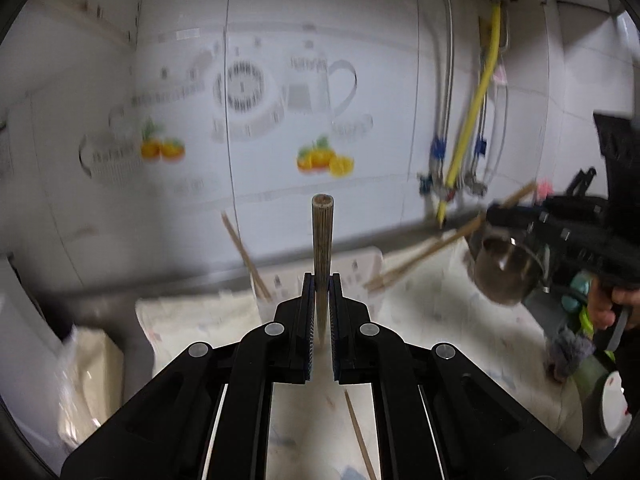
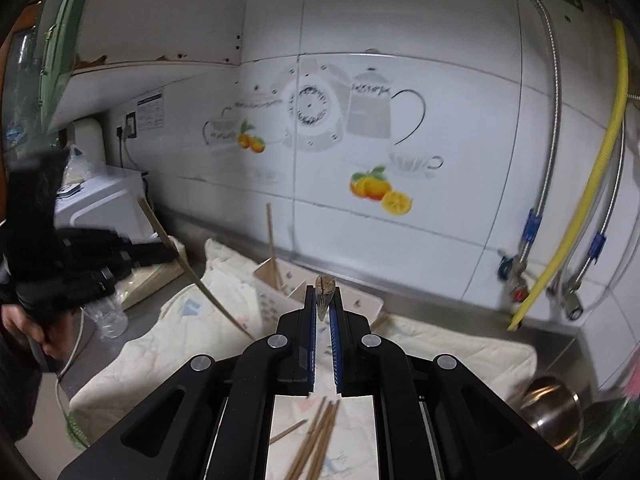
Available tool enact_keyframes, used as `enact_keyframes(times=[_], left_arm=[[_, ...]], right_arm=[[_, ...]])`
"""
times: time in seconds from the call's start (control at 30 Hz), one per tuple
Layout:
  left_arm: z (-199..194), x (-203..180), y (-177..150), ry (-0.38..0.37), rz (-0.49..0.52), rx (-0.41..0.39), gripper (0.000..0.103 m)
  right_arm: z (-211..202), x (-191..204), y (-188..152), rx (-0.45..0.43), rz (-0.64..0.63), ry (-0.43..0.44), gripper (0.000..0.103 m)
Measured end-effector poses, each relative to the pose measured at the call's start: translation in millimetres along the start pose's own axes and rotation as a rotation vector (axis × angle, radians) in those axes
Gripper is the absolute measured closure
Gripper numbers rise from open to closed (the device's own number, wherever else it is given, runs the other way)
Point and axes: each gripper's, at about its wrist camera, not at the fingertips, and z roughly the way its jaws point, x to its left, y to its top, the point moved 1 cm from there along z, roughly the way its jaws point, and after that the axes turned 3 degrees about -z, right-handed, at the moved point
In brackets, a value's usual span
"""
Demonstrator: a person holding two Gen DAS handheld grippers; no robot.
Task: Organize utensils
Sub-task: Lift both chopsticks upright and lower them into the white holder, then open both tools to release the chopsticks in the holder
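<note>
My left gripper (image 1: 321, 280) is shut on a wooden chopstick (image 1: 322, 240) that points up and forward above the counter. My right gripper (image 2: 322, 292) is shut on another chopstick (image 2: 325, 285), seen end-on between the pads. In the left wrist view the right gripper (image 1: 492, 216) holds its chopstick (image 1: 432, 248) at a slant, up at the right. A white perforated utensil basket (image 2: 360, 300) sits by the wall with a chopstick (image 2: 273, 244) leaning in it. Several loose chopsticks (image 2: 316, 436) lie on the cloth under my right gripper, and one chopstick (image 1: 360, 432) lies under the left.
A cream cloth (image 2: 460, 352) covers the steel counter. A steel pot (image 2: 552, 412) sits at the right edge. Hoses and a yellow pipe (image 2: 592, 184) hang down the tiled wall. A white appliance (image 2: 104, 200) and a plastic bottle (image 2: 108, 316) stand at the left.
</note>
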Motion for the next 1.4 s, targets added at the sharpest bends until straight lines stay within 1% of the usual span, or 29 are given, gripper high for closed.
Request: enact_keyframes(times=[0.17,0.33,0.43,0.57,0.67,0.93,1.07,1.3,1.4], left_arm=[[7,9,32,0.044,0.003,-0.048,0.097],[32,18,45,0.07,-0.019,-0.044,0.097],[48,24,44,0.074,-0.029,-0.021,0.097],[70,32,39,0.074,-0.049,0.017,0.097],[87,40,33,0.077,-0.063,0.054,0.097],[117,54,16,0.057,-0.105,0.13,0.097],[127,56,11,0.047,-0.121,0.157,0.097],[139,62,3,0.049,-0.148,0.195,0.096],[139,64,3,0.055,-0.157,0.197,0.096]], right_arm=[[15,-9,11,0.023,-0.011,-0.027,0.097],[26,-14,20,0.01,-0.015,-0.043,0.097],[35,-17,28,0.01,-0.01,-0.045,0.097],[45,-25,39,-0.022,0.016,-0.055,0.097],[61,-31,41,-0.014,0.043,-0.052,0.097],[107,-36,27,0.07,0.079,-0.044,0.097],[120,-36,19,0.101,0.085,-0.039,0.097],[129,-40,11,0.125,0.096,-0.041,0.096],[129,-41,11,0.125,0.102,-0.042,0.095]])
